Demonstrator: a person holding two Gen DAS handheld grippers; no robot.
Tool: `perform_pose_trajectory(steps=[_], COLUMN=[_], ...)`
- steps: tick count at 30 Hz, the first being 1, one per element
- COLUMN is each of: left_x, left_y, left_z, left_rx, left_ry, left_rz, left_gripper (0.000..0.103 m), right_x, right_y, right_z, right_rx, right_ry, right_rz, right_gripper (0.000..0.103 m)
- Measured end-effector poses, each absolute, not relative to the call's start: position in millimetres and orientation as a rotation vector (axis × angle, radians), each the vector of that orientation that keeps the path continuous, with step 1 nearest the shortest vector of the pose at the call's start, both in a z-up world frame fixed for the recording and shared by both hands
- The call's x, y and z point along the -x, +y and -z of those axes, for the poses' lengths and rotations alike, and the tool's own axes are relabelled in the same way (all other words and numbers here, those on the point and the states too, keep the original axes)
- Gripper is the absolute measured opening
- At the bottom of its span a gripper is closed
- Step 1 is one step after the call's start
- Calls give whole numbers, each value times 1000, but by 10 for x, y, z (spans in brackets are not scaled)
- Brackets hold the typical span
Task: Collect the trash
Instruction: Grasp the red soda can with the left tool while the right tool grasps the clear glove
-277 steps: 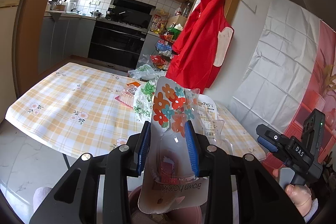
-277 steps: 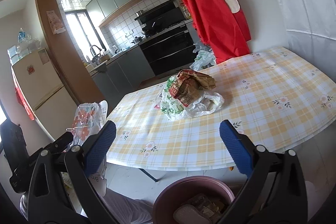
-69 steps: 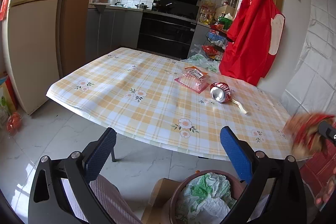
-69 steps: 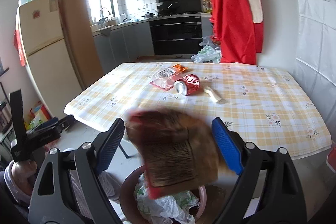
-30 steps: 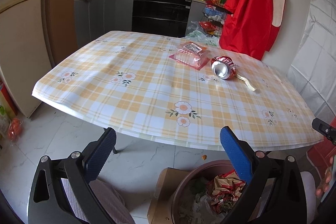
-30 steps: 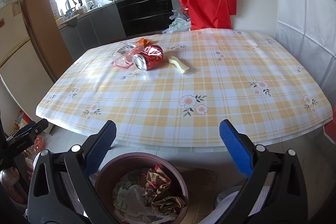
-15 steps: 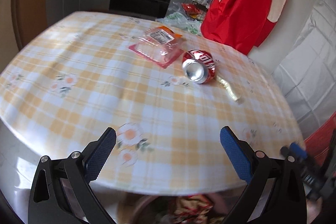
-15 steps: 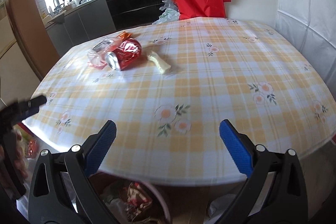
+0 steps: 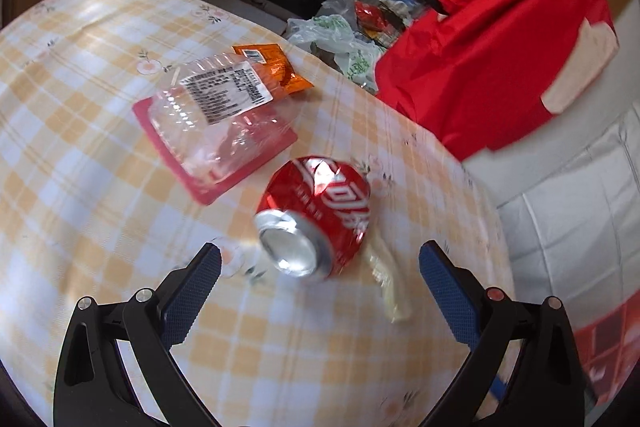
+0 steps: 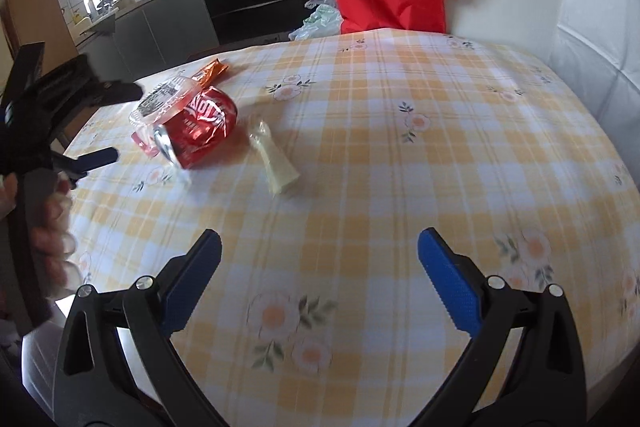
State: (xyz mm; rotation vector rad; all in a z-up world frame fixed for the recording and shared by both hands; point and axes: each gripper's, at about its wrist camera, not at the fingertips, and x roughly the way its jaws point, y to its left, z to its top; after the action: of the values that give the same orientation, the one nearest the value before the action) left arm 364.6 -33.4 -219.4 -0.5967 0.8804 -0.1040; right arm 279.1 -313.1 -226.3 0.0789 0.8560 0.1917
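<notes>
A crushed red can [image 9: 316, 215] lies on its side on the checked tablecloth [image 9: 80, 187], just ahead of my open, empty left gripper [image 9: 320, 267]. Behind it lie a clear plastic clamshell on a pink card [image 9: 216, 123] and an orange wrapper [image 9: 272, 67]. A pale yellowish wrapper [image 9: 388, 283] lies right of the can. In the right wrist view my right gripper [image 10: 320, 255] is open and empty over the table [image 10: 400, 167], with the can [image 10: 200, 131], the clamshell [image 10: 160, 103] and the pale wrapper [image 10: 274, 159] ahead to the left. The left gripper [image 10: 100, 123] shows there beside the can.
A red apron [image 9: 500, 59] hangs at the wall beyond the table's far side. A white and green plastic bag [image 9: 340, 39] sits past the far edge, in front of a dark oven [image 10: 256, 3] and kitchen counter. A white sheet [image 10: 592, 7] covers the wall at right.
Both grippers have moved forward over the table. The left one has closed in on the red can. The bin below the table edge has dropped out of both views.
</notes>
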Motion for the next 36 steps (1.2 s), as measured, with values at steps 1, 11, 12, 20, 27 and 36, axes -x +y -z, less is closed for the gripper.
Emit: perform_pose_trajectory(steps=[1,11,12,20,27,36], left_x=[-3748,-4012,-4004,-3764,-3544,-3089], left_y=[-370,-309,-288,-123,-10,173], left_z=[2239,2707,2711,2652,2518,2273], left_rx=[613,752,758,664,519,423], left_ry=[888,1013,1003,976,936,819], left_rz=[84,26,30,130,181,195], left_gripper=[97,83,80,26,18,15], right_x=[-2877,-3263,-3271,-3369,-3635,-4021], right_y=[-3118,-2923,-2908,-2756,-2463,-2331], right_z=[2262,2343,2351,2325,2396,2656], right_rx=[-73,-47,-44,22,156,154], right_ry=[860,908,910,896,884,942], right_rz=[-200,-278,-276,-302,-367,-299], right_gripper=[97,97,97,97,84,79])
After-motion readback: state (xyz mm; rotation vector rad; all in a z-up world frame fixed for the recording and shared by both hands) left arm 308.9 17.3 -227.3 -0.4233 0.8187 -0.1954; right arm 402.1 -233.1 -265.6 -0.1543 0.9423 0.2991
